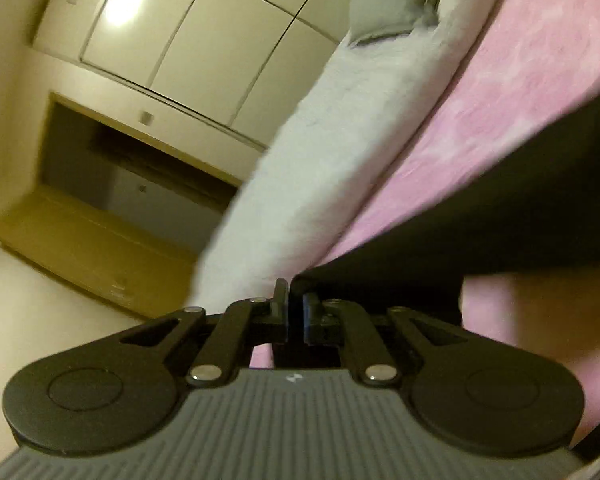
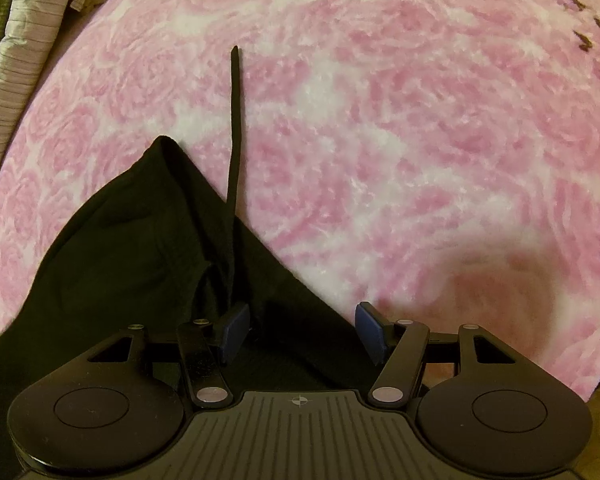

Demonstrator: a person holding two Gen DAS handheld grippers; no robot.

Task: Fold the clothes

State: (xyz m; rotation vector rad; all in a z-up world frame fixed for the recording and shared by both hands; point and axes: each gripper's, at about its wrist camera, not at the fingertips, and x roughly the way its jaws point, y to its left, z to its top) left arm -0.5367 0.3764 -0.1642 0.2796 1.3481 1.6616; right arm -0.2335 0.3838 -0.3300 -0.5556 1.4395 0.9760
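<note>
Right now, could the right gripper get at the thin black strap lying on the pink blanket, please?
Probably yes. The right gripper is open over the black garment, and the strap runs straight ahead from its left finger across the pink blanket, with nothing lying over it.

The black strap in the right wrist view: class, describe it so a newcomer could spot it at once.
Start with the pink rose-patterned blanket filling the view. At lower left on it lies a crumpled black garment. From it a thin black strap runs straight up the picture, the only narrow dark line on the pink.
</note>
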